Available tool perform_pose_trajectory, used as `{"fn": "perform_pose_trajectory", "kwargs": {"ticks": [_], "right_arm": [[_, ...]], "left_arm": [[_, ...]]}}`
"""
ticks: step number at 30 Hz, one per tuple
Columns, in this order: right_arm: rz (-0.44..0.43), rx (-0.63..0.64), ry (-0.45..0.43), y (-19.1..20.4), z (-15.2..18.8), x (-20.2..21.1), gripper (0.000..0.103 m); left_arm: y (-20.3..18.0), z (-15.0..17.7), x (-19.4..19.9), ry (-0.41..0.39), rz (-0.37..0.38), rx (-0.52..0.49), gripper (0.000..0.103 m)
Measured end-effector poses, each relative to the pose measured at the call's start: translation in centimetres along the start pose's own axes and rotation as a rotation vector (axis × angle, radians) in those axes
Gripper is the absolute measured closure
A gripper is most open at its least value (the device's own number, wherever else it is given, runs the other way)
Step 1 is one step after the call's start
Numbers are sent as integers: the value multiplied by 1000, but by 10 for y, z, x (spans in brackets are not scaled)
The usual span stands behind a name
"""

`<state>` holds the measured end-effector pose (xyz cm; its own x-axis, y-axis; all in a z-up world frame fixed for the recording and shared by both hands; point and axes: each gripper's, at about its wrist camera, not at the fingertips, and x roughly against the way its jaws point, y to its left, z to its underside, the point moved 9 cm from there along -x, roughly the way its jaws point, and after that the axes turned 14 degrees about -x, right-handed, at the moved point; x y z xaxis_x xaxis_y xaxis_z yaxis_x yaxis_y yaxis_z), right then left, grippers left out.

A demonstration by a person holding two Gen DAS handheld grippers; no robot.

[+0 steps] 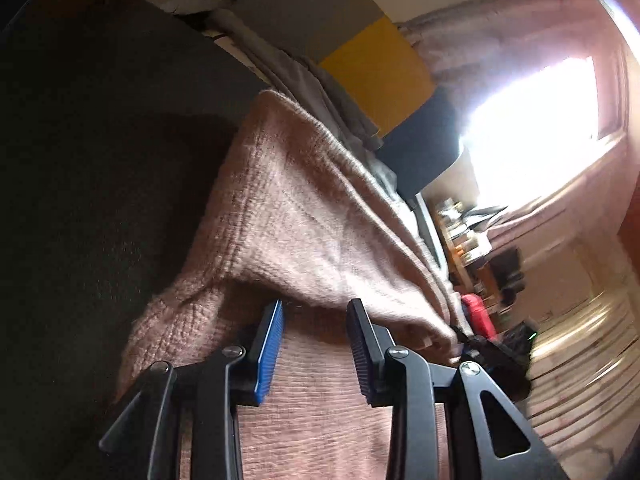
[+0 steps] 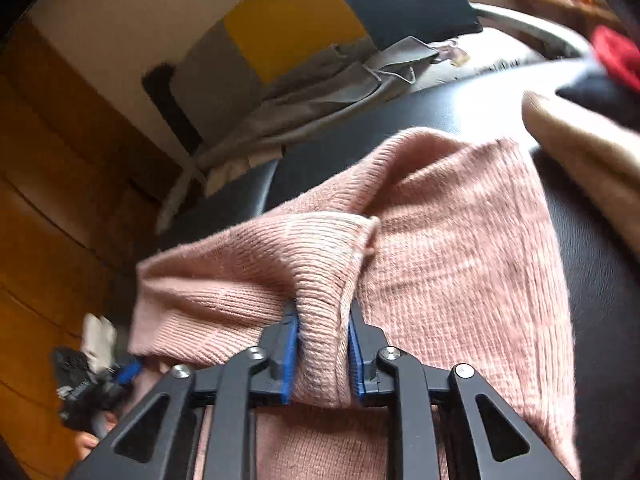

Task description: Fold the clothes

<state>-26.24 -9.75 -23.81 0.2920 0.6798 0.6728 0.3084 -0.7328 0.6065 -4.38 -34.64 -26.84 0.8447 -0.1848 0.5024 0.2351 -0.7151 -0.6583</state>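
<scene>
A pink knit sweater point(image 2: 460, 248) lies crumpled on a black leather seat point(image 2: 440, 112). My right gripper point(image 2: 323, 320) is shut on a thick ribbed fold of it, which bulges up between the blue pads point(image 2: 290, 344). In the left wrist view the same sweater point(image 1: 304, 216) hangs in a raised fold just past the fingertips. My left gripper point(image 1: 315, 310) is open, its fingers wide apart, with flat pink knit showing beneath the gap. I see nothing pinched between them.
A grey garment point(image 2: 320, 92) is bunched at the back of the seat against a yellow and grey cushion point(image 2: 292, 20). A cream garment point(image 2: 580, 152) lies at the right. Wooden floor point(image 2: 40, 240) is on the left. A bright window point(image 1: 532, 120) glares.
</scene>
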Motion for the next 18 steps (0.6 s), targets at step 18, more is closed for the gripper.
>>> {"fn": "perform_pose_trajectory", "kwargs": {"ticks": [18], "right_arm": [[242, 253, -93, 18, -34, -11, 92]], "left_arm": [[-9, 15, -17, 132, -275, -212, 98]]}}
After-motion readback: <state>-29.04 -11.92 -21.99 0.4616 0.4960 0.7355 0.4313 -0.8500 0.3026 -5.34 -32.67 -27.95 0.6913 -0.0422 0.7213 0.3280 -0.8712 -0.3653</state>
